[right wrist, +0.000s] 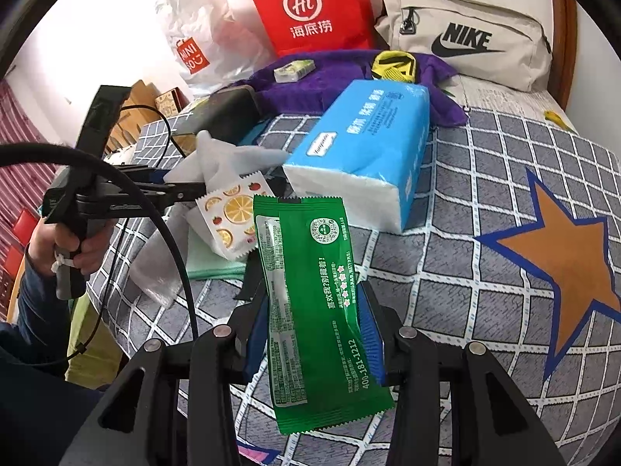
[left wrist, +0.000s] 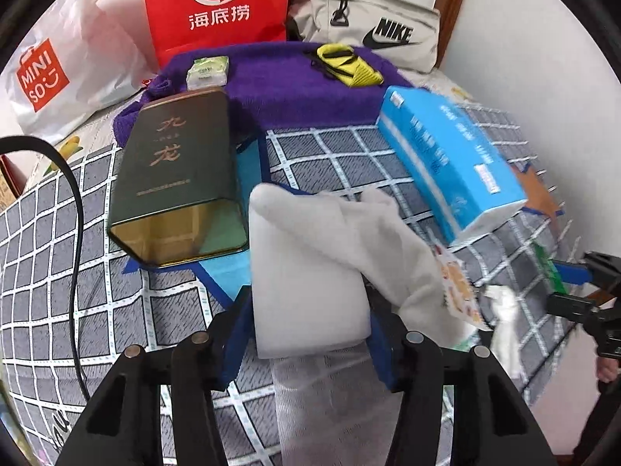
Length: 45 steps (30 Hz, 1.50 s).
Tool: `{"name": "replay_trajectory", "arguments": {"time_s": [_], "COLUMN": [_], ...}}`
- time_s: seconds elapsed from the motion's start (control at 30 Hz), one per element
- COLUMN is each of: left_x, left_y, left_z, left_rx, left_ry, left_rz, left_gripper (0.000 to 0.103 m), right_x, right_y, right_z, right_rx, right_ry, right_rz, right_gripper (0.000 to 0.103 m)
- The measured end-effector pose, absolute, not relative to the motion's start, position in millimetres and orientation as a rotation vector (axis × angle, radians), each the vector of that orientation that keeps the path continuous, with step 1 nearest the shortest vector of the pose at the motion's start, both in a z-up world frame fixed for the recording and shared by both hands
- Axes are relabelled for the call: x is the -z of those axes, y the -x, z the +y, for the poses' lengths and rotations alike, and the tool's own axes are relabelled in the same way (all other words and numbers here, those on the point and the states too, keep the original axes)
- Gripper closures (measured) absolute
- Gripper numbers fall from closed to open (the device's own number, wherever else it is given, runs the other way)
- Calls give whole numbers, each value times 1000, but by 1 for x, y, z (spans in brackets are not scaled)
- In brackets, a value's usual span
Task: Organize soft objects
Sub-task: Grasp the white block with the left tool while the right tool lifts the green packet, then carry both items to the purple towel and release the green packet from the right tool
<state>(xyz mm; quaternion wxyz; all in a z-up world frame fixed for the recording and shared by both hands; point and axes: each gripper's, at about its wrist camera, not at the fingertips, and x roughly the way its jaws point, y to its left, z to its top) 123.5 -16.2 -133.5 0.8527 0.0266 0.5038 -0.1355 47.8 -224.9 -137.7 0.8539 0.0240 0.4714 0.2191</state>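
Note:
My left gripper (left wrist: 306,310) is shut on a white foam sheet (left wrist: 310,272), held just above the checked bedspread (left wrist: 97,272); it also shows in the right wrist view (right wrist: 221,157). My right gripper (right wrist: 310,318) is shut on a green wet-wipe packet (right wrist: 310,303), held upright above the bed. A blue tissue pack (left wrist: 450,155) lies ahead, also in the right wrist view (right wrist: 368,147). A lemon-print packet (right wrist: 233,213) hangs beside the left gripper's fingers, over a light green cloth (right wrist: 209,260).
A dark green tin (left wrist: 182,178) lies left of the foam. A purple towel (left wrist: 291,81) behind carries a small tissue packet (left wrist: 207,72) and a yellow-black pouch (left wrist: 349,64). A red bag (left wrist: 217,7), a Miniso bag (left wrist: 58,66) and a Nike bag (left wrist: 372,27) line the wall.

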Motion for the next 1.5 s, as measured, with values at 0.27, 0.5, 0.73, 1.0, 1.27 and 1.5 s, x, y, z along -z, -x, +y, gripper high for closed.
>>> {"name": "replay_trajectory", "arguments": {"time_s": [0.27,0.5,0.73,1.0,1.27,1.5], "left_x": [105,88,73,63,57,55], "left_y": [-108,-97,-91,-102,-128,-158], "left_z": [1,26,43,50,58,63], "left_rx": [272,240,234,236,225,200], "left_ry": [-56,-41,31,79,102,107], "left_rz": [984,921,880,842,828,826], "left_gripper": [52,53,53,53,53,53], "right_x": [126,117,105,89,74,65], "right_y": [-46,-48,-53,-72,-105,-143], "right_z": [-218,-207,-199,-199,-204,-205], "right_rx": [-475,-495,-493,-465,-439,-430], "right_ry": [-60,-43,-52,-67,-94,-105], "right_rz": [966,944,913,875,833,808], "right_gripper": [60,60,60,60,60,60]}}
